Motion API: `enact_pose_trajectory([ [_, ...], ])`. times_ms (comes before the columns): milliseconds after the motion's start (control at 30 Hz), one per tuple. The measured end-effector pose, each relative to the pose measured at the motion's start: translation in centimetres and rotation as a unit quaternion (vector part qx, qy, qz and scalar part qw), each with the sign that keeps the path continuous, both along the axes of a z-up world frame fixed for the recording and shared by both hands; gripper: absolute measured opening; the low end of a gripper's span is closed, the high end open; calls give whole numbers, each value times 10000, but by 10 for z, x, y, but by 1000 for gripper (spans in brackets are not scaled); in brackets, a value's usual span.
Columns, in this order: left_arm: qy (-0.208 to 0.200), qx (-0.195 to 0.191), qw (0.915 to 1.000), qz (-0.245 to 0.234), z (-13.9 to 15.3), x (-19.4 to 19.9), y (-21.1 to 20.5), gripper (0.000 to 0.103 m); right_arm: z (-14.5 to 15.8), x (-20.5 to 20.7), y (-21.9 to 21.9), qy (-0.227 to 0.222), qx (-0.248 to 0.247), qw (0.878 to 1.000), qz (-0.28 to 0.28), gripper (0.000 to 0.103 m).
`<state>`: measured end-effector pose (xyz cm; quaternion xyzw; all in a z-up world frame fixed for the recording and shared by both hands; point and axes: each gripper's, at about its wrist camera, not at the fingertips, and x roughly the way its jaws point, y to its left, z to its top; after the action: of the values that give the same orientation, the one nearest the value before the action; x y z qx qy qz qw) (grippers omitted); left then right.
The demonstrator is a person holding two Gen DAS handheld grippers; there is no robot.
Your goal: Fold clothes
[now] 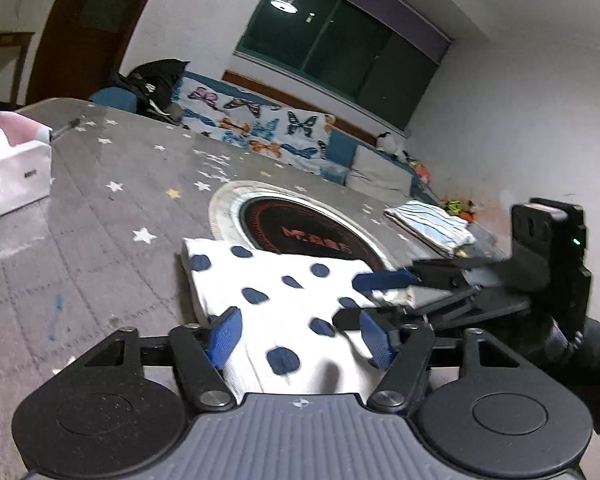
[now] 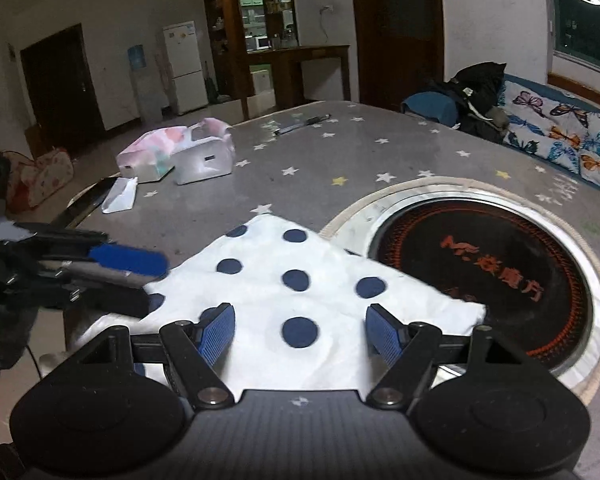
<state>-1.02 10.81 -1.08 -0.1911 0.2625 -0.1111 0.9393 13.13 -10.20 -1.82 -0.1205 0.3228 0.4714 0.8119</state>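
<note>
Covering the worktop [image 2: 340, 148] is a grey cloth with stars, with a round black hotplate [image 2: 488, 280] set in its middle. A white garment with navy dots [image 2: 300, 280] lies folded at the near edge, one corner overlapping the hotplate. A striped folded cloth [image 1: 428, 226] sits beyond the hotplate. Left gripper [image 1: 300, 332] and right gripper [image 2: 300, 332] both hover over the garment, jaws wide, gripping nothing.
</note>
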Motion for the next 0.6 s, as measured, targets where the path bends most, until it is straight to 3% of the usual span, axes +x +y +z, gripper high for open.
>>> enact_pose_trajectory([
  [167,322,103,9989,336,-9,13,6,42,-13,-1,0,143,-183,9997,-12,74],
  [467,339,450,9975,419,-10,17,0,38,9,-18,-11,138,146,9996,219,73],
  [600,424,589,9962,486,-13,18,-1,30,2,-26,-7,270,59,9988,392,73],
])
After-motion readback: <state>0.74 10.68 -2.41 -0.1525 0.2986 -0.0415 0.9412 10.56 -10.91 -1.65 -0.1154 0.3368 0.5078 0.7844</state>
